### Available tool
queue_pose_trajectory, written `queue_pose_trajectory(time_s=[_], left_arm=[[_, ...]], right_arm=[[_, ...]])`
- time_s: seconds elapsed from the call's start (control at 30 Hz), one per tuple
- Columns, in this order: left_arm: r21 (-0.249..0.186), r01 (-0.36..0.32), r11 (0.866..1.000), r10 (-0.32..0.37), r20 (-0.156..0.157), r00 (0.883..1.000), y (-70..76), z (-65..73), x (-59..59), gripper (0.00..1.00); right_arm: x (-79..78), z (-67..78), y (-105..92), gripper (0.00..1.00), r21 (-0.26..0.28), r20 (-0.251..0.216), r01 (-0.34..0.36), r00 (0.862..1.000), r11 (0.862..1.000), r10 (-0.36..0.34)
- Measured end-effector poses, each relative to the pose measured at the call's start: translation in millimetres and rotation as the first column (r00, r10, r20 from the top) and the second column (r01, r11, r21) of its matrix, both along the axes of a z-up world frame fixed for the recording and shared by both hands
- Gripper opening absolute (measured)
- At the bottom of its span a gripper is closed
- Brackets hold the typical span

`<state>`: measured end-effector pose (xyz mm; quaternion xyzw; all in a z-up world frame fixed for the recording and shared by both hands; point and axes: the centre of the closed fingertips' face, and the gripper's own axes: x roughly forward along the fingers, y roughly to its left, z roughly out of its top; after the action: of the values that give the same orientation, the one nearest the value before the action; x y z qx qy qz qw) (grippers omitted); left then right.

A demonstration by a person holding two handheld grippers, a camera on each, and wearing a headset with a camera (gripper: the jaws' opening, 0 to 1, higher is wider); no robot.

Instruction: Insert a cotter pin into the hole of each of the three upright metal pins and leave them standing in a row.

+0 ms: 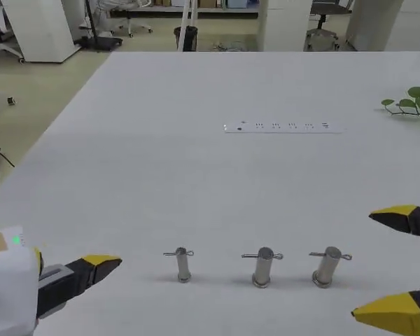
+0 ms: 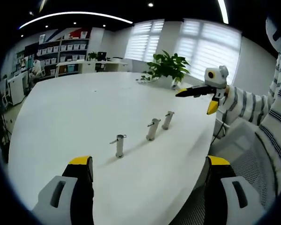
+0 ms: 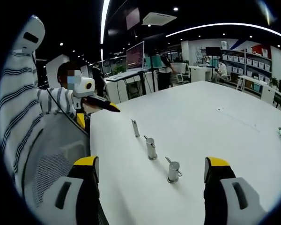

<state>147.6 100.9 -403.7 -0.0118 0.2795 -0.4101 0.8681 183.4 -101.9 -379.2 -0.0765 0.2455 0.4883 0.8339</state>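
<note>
Standing upright on the white bench (image 1: 126, 168), the middle pin (image 1: 262, 267) carries a cotter pin (image 1: 260, 256) through the hole near its top. So do its two neighbours, the left-hand pin (image 1: 183, 265) and the right-hand pin (image 1: 327, 267), each near it in one straight row. The left tongs (image 2: 149, 161) hang open and empty, well apart from the middle pin on the left-hand pin's side. The right tongs (image 1: 383, 264) — jaws spread wide, holding nothing — sit just past the right-hand pin. A power strip (image 1: 283, 127) lies well beyond the middle pin.
</note>
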Motion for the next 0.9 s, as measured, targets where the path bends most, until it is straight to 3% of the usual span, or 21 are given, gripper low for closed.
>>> queue_pose_trajectory(time_s=[0.13,0.27,0.43,0.47,0.67,0.9], left_arm=[[-0.024,-0.044,0.999,0.044,-0.004,0.999,3.7,3.2,2.3,0.99],[-0.018,-0.048,0.999,0.048,-0.002,0.999,4.3,2.0,0.6,0.99],[-0.041,-0.072,0.997,0.071,-0.039,0.997,3.3,-3.3,-7.1,0.99],[-0.039,-0.074,0.996,0.072,-0.044,0.996,3.4,-4.9,-8.2,0.99],[-0.024,-0.086,0.996,0.084,-0.074,0.994,7.4,-11.3,-13.5,0.99],[-0.015,-0.116,0.993,0.114,-0.082,0.99,11.9,-14.8,-14.0,0.99]], right_arm=[[-4.9,-3.6,-3.5,0.94,0.02,-0.036,0.054,0.998,0.998,-0.053],[-11.4,-9.9,-6.9,0.95,0.032,-0.059,0.102,0.993,0.994,-0.1],[-20.7,-26.1,-10.5,0.94,0.013,-0.096,0.159,0.983,0.987,-0.157],[-19.6,-32.2,-15.6,0.93,-0.008,-0.098,0.195,0.976,0.981,-0.195],[-32.0,-50.6,-25.1,0.95,-0.027,-0.167,0.256,0.952,0.966,-0.256],[-36.8,-49.8,-31.9,0.97,-0.015,-0.193,0.312,0.931,0.95,-0.309]])
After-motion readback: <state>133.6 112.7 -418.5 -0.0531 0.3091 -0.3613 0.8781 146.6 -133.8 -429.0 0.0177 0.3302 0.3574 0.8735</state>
